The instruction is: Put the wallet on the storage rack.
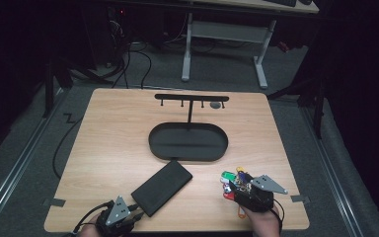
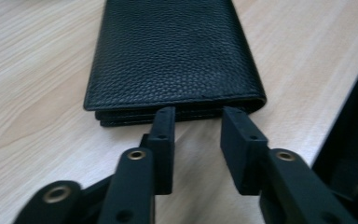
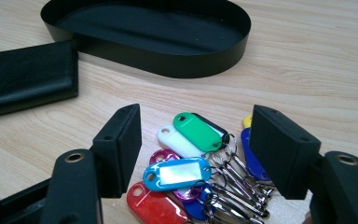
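Left gripper view: the left gripper point(image 2: 198, 122) lay low over the table point(image 2: 37, 84), jaws apart, their tips just at the near edge of the wallet point(image 2: 172, 56). Nothing sat between the pads; whether the tips touched the leather could not be told. The wallet was black, pebbled, closed and flat on the wood.

High view: the left gripper point(image 1: 120, 213) sat at the near left edge of the table point(image 1: 108, 128), with the wallet point(image 1: 162, 187) lying diagonally just ahead of it, its far corner near the tray point(image 1: 188, 142).

Right gripper view: the right gripper point(image 3: 196, 135) had its jaws wide apart, one on each side of the key tags point(image 3: 191, 163), not pressing on them. The tags lay in a loose pile on the table: green, white, blue, red, purple and yellow, joined by metal rings. Beyond them stood the tray point(image 3: 168, 65), a black oval with a low wall and nothing in it.

High view: the right gripper point(image 1: 234, 186) rested at the near right, over the tags point(image 1: 229, 176), well apart from the left one. A black hook rack point(image 1: 191, 98) rose from the tray's far side.
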{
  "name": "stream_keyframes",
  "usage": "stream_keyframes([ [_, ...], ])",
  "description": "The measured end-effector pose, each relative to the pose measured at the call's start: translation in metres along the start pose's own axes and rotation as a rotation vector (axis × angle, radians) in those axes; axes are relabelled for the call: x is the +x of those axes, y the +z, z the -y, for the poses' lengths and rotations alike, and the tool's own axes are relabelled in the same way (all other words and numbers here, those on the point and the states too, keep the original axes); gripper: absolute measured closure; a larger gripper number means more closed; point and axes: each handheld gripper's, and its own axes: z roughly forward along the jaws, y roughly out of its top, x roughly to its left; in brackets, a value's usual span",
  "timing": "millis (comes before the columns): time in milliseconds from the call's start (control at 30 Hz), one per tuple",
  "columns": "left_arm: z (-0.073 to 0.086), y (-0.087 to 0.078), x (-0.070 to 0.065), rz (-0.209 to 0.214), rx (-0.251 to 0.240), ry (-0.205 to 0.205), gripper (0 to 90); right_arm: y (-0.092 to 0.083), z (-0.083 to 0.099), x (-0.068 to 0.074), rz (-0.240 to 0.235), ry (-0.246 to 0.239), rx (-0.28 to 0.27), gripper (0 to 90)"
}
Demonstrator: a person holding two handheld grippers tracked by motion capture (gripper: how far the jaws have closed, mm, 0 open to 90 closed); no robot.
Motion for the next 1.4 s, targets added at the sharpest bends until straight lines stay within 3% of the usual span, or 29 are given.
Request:
stream_keyframes([
  [133,0.000,-0.004,0.003,-0.035,-0.010,-0.008,59.0,-0.001,0.001,-0.001,-0.001,-0.001,0.007,34.9],
  [200,0.000,-0.009,0.010,-0.050,-0.045,-0.037,58.9,-0.001,0.002,-0.002,0.000,0.002,0.015,34.9],
  [233,-0.002,-0.013,0.019,-0.052,-0.086,-0.073,58.0,-0.002,0.004,-0.003,0.003,0.004,0.019,35.3],
  [367,-0.015,-0.011,0.030,-0.058,-0.119,-0.089,53.1,-0.004,0.007,-0.005,0.001,0.014,0.027,35.2],
  [400,-0.020,-0.010,0.033,-0.040,-0.123,-0.100,53.0,-0.005,0.009,-0.006,0.004,0.017,0.032,34.9],
  [433,-0.031,-0.006,0.038,0.007,-0.153,-0.139,55.9,-0.008,0.010,-0.007,0.012,0.023,0.028,34.6],
  [467,-0.031,-0.006,0.038,0.007,-0.153,-0.139,57.5,-0.008,0.010,-0.007,0.012,0.023,0.028,34.6],
  [533,-0.052,0.007,0.037,0.035,-0.171,-0.141,57.3,-0.016,0.013,-0.010,0.030,0.043,0.019,34.6],
  [567,-0.052,0.007,0.037,0.035,-0.171,-0.141,56.3,-0.016,0.013,-0.010,0.030,0.043,0.019,34.6],
  [633,-0.069,0.021,0.032,0.035,-0.158,-0.113,55.1,-0.021,0.016,-0.012,0.039,0.048,0.019,34.7],
  [767,-0.068,0.032,0.027,0.032,-0.143,-0.072,54.1,-0.022,0.018,-0.013,0.049,0.051,0.020,34.6],
  [800,-0.063,0.038,0.022,0.025,-0.106,-0.027,52.9,-0.022,0.020,-0.013,0.053,0.049,0.029,34.6],
  [833,-0.061,0.040,0.019,0.018,-0.100,-0.011,51.8,-0.022,0.020,-0.013,0.053,0.048,0.031,34.5],
  [967,-0.056,0.041,0.013,0.027,-0.076,0.007,49.3,-0.023,0.022,-0.012,0.061,0.053,0.035,34.5],
  [1100,-0.058,0.044,-0.003,0.068,-0.047,0.076,48.9,-0.025,0.023,-0.012,0.063,0.055,0.036,34.5],
  [1200,-0.057,0.045,-0.007,0.046,-0.047,0.104,48.6,-0.025,0.022,-0.012,0.056,0.063,0.034,34.4],
  [1333,-0.058,0.044,-0.010,0.050,-0.051,0.095,47.2,-0.022,0.021,-0.012,0.050,0.063,0.035,34.4],
  [1367,-0.058,0.046,-0.016,0.008,-0.040,0.130,45.8,-0.021,0.021,-0.012,0.045,0.063,0.038,34.4],
  [1400,-0.058,0.046,-0.016,0.008,-0.040,0.130,44.4,-0.019,0.020,-0.012,0.041,0.061,0.037,34.4],
])
